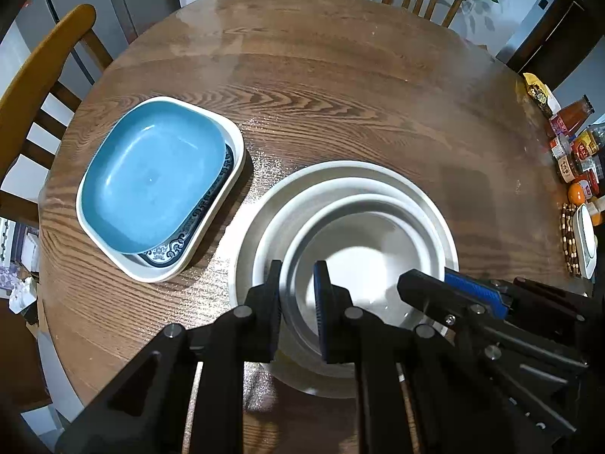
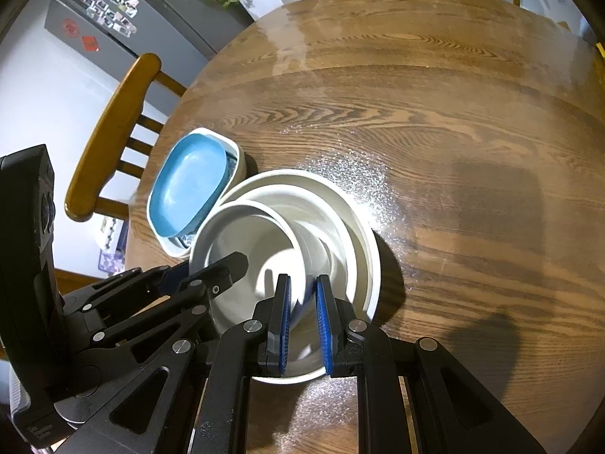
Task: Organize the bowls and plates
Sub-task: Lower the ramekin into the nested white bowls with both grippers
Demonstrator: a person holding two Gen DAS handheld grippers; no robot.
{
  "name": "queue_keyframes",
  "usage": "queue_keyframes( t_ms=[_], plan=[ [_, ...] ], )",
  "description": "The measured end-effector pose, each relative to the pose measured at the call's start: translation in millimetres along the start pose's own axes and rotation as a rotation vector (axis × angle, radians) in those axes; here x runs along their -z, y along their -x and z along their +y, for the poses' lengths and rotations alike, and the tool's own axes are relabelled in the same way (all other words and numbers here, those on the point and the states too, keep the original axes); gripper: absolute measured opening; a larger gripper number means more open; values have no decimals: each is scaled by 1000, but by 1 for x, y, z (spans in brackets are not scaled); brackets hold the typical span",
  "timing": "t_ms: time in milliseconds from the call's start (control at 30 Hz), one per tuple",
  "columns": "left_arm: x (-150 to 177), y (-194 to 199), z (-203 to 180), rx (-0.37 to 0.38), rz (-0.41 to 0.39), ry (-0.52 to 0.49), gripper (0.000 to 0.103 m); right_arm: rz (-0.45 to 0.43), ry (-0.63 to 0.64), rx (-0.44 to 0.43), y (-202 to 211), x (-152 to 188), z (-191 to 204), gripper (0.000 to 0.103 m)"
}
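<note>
Left wrist view has both tongs, left [image 1: 298, 295] and right [image 2: 303, 295], angled steeply down and clenched on opposite rims of the inner white bowl [image 1: 363, 261], nested in the bowl stack [image 1: 435, 204] on the bench [image 1: 340, 94]; next, probably seat it and release.

Home dining area. A round wooden bench [image 1: 321, 87] is ringed by wooden chairs [image 1: 41, 87]; beyond its far-left edge stands a refrigerator [image 2: 124, 19] covered in photo magnets, and condiment bottles [image 1: 574, 140] crowd its right rim.
</note>
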State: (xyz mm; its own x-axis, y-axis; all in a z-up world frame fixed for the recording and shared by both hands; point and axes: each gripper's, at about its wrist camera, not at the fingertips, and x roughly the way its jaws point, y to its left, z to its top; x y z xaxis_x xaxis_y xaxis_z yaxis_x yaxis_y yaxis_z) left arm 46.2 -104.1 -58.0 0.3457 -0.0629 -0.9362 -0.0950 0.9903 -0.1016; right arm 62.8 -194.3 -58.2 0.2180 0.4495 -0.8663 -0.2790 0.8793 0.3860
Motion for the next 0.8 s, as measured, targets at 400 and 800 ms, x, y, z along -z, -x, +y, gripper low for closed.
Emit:
queue_keyframes(
  t_ms=[400,800],
  plan=[
    [-5,-4,1,7,11,1,12,7,-4,9,-4,-2,0,17],
    [-6,-5,0,7,10,-1,12,3,-14,10,-3,-1,0,17]
  ],
)
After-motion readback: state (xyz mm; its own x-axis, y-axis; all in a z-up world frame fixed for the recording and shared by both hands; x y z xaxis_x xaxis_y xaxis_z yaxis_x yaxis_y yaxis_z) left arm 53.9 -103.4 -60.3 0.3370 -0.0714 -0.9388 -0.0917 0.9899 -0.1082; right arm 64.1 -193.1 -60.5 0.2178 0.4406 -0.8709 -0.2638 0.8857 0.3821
